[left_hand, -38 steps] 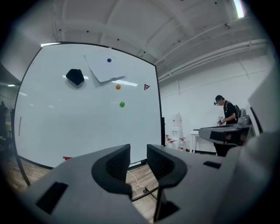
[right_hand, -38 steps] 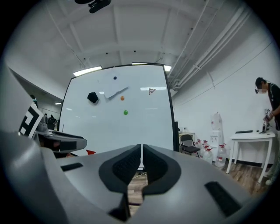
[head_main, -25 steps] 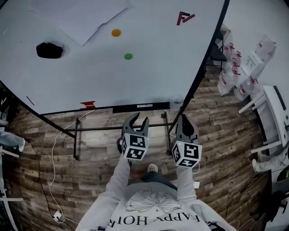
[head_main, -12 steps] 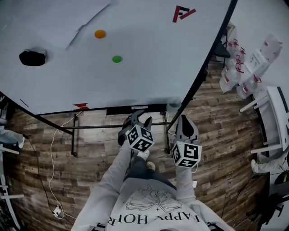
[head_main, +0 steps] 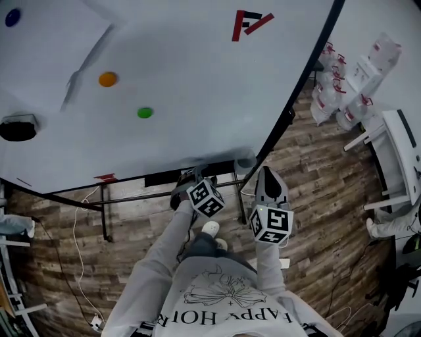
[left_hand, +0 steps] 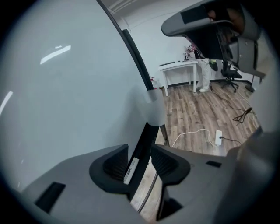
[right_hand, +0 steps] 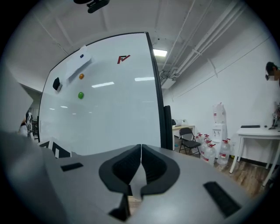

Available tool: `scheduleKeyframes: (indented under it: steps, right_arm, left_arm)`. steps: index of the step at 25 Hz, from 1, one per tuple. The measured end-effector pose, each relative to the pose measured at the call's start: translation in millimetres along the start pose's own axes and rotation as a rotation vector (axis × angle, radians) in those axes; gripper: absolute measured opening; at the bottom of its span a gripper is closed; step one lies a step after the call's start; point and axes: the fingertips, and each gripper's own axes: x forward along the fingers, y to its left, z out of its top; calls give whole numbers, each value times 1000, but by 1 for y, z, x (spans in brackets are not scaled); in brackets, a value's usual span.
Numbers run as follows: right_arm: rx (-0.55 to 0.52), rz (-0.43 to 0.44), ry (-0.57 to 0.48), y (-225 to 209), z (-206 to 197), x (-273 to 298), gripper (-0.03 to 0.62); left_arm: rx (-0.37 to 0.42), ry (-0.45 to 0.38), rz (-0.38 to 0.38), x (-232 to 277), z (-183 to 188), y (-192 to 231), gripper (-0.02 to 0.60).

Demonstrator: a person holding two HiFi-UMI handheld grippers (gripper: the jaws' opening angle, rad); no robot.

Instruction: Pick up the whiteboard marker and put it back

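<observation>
Left tool (left_hand: pixel 140 151), jaws just opened wide and empty, hovers at whiteboard tray (left_hand: pixel 143 136); right tool (right_hand: pixel 141 151) closed.

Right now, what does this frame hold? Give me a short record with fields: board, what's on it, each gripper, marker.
board: whiteboard, black-framed
on the board: orange magnet, green magnet, blue magnet, black eraser, red logo
bottom edge: black ledge with a white label
left gripper: open, jaws have just been opening; the ledge shows through the gap, nothing gripped
right gripper: shut, empty
marker: not made out in any view
</observation>
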Motion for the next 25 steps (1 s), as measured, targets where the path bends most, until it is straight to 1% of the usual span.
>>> scheduleKeyframes:
  steps: [5,8,13,19,25]
  right_arm:
    - [3,-19,19,-6,-5,20,3]
    - [4,-29,34,-11,-9,29,5]
    - [13,-46,67,-18,-19,40,3]
    - [16,-56,84,-23,-26,49,5]
    - [21,-69,102,-26,-34,50,3]
  left_arm:
    - [76,71,-57,26,-5,-1,160]
    - [93,94,-95,37,-6,-2,160]
    - [110,145,-136,54,-9,-7,158]
    - [122,189,-142,68,-11,-6,158]
    - [133,210,-157,73,-13,-8,155]
